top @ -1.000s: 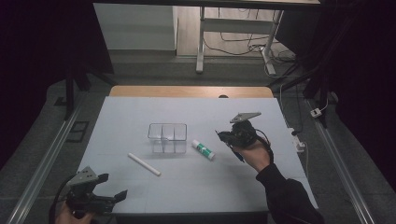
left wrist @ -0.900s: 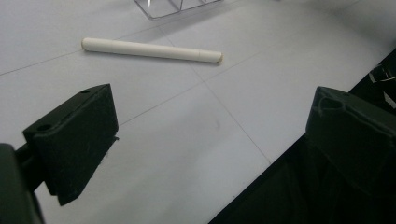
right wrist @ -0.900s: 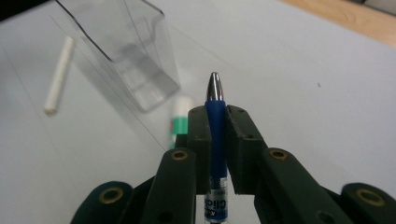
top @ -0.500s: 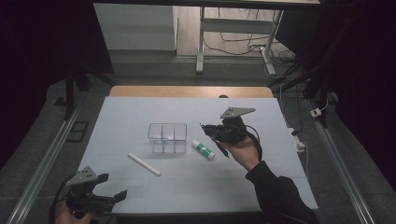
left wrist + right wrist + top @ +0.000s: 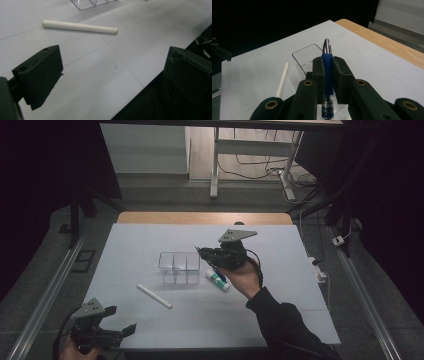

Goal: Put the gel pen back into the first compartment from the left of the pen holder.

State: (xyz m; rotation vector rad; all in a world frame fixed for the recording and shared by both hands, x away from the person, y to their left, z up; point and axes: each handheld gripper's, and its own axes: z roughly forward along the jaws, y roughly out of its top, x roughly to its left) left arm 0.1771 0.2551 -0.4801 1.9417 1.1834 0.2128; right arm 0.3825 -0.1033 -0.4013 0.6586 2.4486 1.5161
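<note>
High view overhead; gripper views close, share white stick (image 5: 79, 27).

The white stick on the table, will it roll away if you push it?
Probably, if nudged sideways: the long round white stick lies flat on the smooth white table with nothing touching it. It looks straight and stiff, so it likely won't bend. Being thin, it seems light, and may break if pressed hard.

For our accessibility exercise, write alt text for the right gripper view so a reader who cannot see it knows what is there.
The right gripper holds a blue pen clamped upright between its black jaws, silver tip pointing up. Beyond it on the white table sit a clear plastic organizer and, to its left, a white stick; the table's far wooden edge crosses the upper right.
</note>
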